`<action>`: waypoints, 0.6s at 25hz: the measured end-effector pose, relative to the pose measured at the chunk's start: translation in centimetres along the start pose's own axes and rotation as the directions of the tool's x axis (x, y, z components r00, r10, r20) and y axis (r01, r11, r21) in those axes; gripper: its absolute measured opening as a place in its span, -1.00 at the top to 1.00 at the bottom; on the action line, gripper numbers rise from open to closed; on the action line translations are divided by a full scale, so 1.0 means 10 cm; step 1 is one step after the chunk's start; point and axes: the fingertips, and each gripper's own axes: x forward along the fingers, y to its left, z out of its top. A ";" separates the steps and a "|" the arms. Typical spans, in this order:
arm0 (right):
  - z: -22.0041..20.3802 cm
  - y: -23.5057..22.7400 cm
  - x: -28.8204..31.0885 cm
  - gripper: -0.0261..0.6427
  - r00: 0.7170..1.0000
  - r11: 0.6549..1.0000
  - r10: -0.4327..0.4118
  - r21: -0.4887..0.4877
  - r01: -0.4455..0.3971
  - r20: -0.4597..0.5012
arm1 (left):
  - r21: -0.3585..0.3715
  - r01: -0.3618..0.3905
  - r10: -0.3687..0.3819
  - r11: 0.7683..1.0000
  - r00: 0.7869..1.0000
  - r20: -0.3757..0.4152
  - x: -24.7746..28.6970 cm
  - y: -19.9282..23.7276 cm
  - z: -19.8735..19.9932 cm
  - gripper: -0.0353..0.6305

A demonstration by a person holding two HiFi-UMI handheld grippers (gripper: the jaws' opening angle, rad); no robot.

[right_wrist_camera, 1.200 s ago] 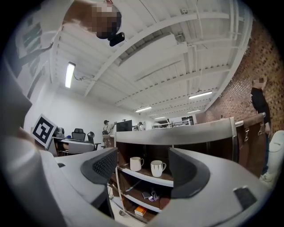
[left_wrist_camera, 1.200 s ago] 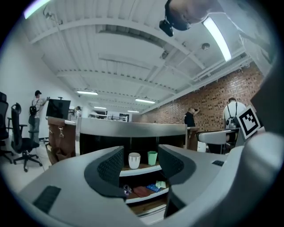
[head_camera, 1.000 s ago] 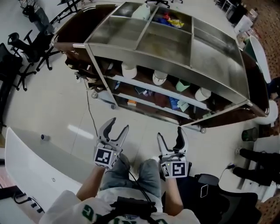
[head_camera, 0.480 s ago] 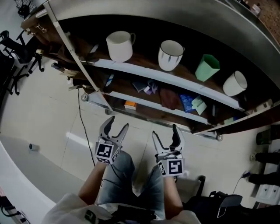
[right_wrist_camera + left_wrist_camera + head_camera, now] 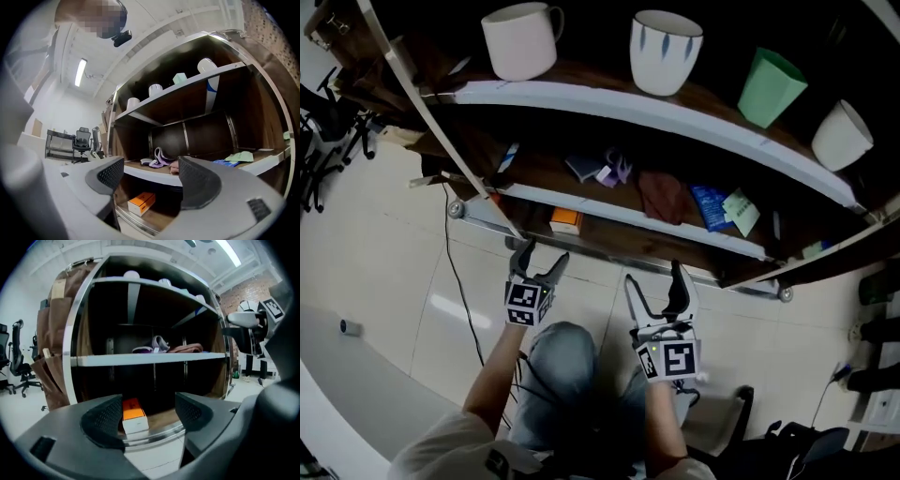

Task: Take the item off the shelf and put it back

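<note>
- Since the earlier frames the head view has sunk from above the shelf unit (image 5: 647,111) to face its open front. Both grippers are now lower and closer to the bottom shelf.
- The left gripper (image 5: 541,255) has just been opening its jaws. They stand narrowly apart and grip nothing; the orange box (image 5: 133,416) shows in the gap, well beyond the pads.
- The right gripper (image 5: 653,281) stands wide and empty.
- The orange box, likely the item to take, lies on the bottom shelf just behind its metal front rim, left of centre in the head view.
- Risks: the tips could strike that rim, or a jaw could nudge the box deeper; the narrow gap leaves little margin.
- Top shelf: a white mug (image 5: 520,39), a striped cup (image 5: 666,49), a green cup (image 5: 771,86) and a white cup (image 5: 842,134); their contents are hidden.
- Middle shelf: a purple cloth (image 5: 605,169), a brown cloth (image 5: 664,195) and a blue packet (image 5: 710,206).
</note>
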 end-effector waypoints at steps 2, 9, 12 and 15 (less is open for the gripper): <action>-0.05 0.01 -0.03 -0.20 1.000 1.000 0.004 -0.010 -0.004 0.000 | -0.035 0.000 -0.002 0.999 0.999 -0.039 0.23 0.02 -0.29 -0.27; -0.16 0.02 -0.20 -0.20 1.000 0.999 0.011 -0.032 -0.011 -0.010 | -0.154 -0.067 0.041 0.986 0.985 -0.166 1.11 0.11 -1.07 -0.92; -0.21 0.02 -0.23 -0.20 1.000 0.999 0.012 -0.045 -0.013 -0.012 | -0.179 -0.131 0.100 0.975 0.979 -0.176 1.41 0.21 -1.09 -0.92; -0.24 0.02 -0.28 -0.20 1.000 0.998 0.016 -0.057 -0.017 -0.016 | -0.122 -0.177 0.146 0.977 0.963 -0.227 1.63 0.30 -1.20 -0.92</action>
